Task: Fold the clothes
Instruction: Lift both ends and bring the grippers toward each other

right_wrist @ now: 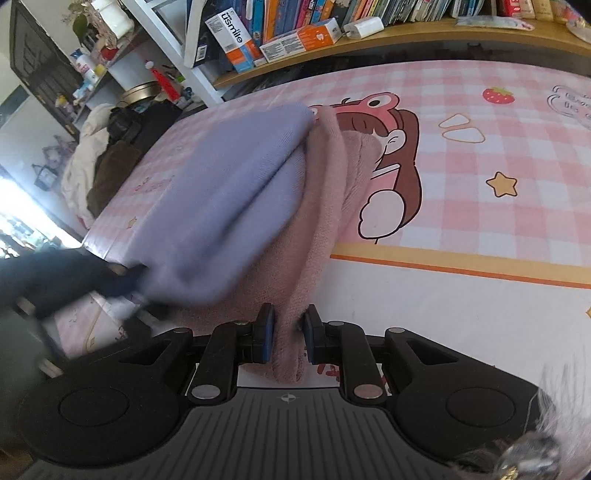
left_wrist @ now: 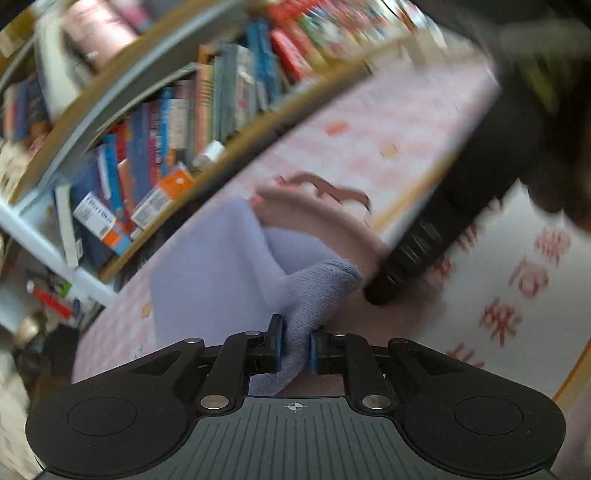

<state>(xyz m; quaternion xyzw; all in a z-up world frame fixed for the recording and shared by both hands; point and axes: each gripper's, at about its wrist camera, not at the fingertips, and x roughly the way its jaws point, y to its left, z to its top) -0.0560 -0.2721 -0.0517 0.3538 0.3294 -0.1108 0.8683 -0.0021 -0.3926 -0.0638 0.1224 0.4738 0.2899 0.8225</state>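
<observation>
A lavender knit cloth (right_wrist: pixel 229 184) lies folded over a pink knit cloth (right_wrist: pixel 325 206) on the pink checked cartoon mat (right_wrist: pixel 498 147). My left gripper (left_wrist: pixel 297 347) is shut on a bunched edge of the lavender cloth (left_wrist: pixel 221 266); the right wrist view shows it as a dark blur (right_wrist: pixel 129 280) at that cloth's near left corner. My right gripper (right_wrist: pixel 290 332) is shut on a fold of the pink cloth, which fills the gap between its blue pads. In the left wrist view the right gripper (left_wrist: pixel 376 291) reaches in from the upper right, over the pink cloth (left_wrist: pixel 317 218).
A wooden shelf of books and boxes (right_wrist: pixel 295 33) runs along the mat's far edge. White shelving with bottles and a tin (right_wrist: pixel 140 92) stands at the far left. A heap of dark and cream clothes (right_wrist: pixel 107 158) lies off the mat's left side.
</observation>
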